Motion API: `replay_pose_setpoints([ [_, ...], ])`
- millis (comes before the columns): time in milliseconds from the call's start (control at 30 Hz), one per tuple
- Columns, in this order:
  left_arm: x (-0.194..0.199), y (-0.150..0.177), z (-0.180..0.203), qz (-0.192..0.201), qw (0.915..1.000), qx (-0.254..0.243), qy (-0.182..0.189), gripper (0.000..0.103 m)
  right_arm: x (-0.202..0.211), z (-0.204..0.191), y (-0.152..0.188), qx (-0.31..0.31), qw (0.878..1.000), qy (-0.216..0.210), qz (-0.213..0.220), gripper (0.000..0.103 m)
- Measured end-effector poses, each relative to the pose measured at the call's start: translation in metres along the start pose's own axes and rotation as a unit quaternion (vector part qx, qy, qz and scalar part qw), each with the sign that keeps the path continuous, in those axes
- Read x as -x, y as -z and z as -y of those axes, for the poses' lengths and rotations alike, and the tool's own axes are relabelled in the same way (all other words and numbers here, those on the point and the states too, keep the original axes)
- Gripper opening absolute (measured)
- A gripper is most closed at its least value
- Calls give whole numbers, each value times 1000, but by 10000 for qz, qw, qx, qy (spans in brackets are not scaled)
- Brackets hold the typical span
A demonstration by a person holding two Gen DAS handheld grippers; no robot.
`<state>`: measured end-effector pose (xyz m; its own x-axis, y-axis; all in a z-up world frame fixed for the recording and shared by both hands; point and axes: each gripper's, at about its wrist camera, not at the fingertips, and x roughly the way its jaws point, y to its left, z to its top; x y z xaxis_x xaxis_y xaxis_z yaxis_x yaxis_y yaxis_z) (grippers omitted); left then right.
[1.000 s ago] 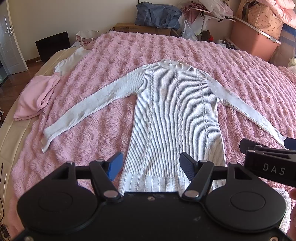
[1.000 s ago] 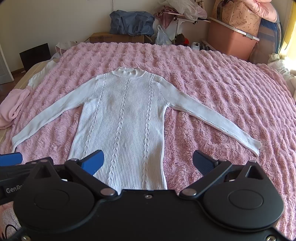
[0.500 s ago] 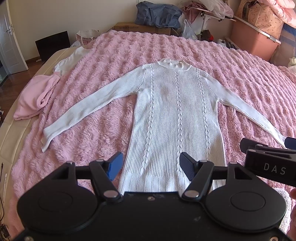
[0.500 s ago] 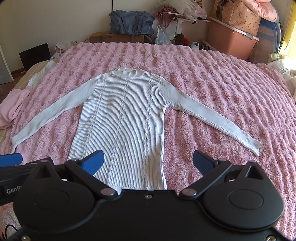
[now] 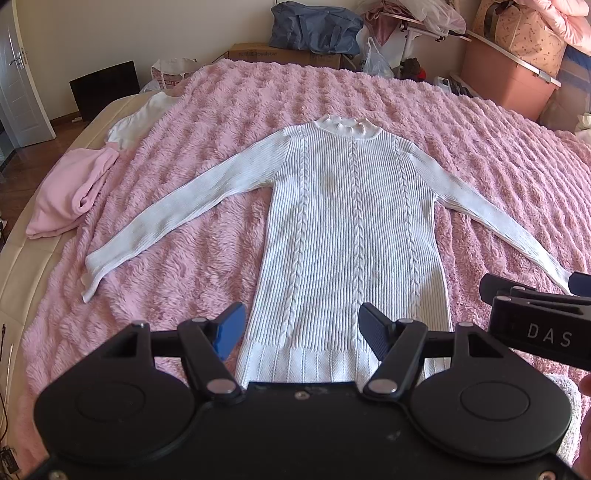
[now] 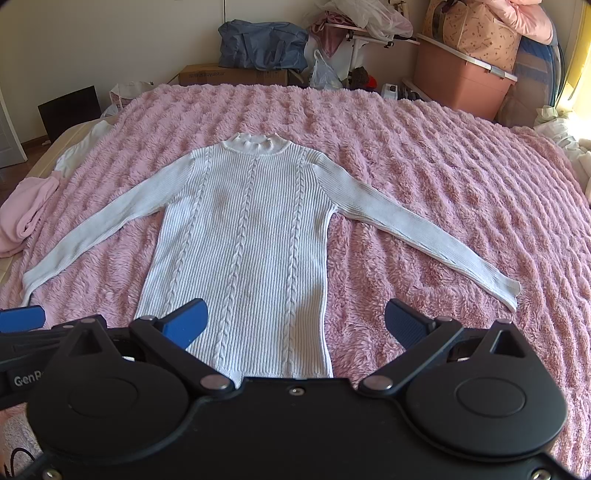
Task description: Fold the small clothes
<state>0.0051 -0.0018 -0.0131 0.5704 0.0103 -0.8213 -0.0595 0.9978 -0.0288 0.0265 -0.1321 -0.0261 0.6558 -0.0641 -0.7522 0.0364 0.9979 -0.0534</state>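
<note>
A white cable-knit sweater (image 5: 351, 236) lies flat and face up on the pink fluffy blanket (image 5: 461, 122), collar far, hem near, both sleeves spread out diagonally. In the right wrist view the same sweater (image 6: 251, 243) fills the centre. My left gripper (image 5: 301, 326) hovers open above the hem's left half, blue pads wide apart, nothing between them. My right gripper (image 6: 295, 325) is open too, above the hem's right corner. The right gripper's body shows at the right edge of the left wrist view, close to the right cuff (image 5: 557, 275).
A folded pink garment (image 5: 70, 195) and a white garment (image 5: 136, 118) lie at the bed's left edge. Behind the bed stand a cardboard box (image 5: 284, 55), a blue bag (image 5: 314, 26) and pink storage bins (image 5: 506, 81). The blanket (image 6: 461, 155) extends to the right of the sweater.
</note>
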Motion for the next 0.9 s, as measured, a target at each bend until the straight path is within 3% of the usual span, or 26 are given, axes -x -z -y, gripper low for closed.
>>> replay_pose_setpoints([
  [267,-7,-2,2,-30,10000,-6,62,71,-3,5,1,-64,9999,42,72,103],
  [433,-13,-10,8,78,9995,-84,300,71,-1,15,0,-247,9983,277,440,103],
  [733,-50,-49,45,445,9911,-535,1136,71,-22,39,0,-193,9930,550,1028,103],
  [833,-78,-70,66,431,9870,-667,1396,71,-37,63,0,-498,9903,699,1093,103],
  [900,-99,-85,82,404,9847,-747,1520,71,-50,89,1,-1015,9855,829,1076,102],
])
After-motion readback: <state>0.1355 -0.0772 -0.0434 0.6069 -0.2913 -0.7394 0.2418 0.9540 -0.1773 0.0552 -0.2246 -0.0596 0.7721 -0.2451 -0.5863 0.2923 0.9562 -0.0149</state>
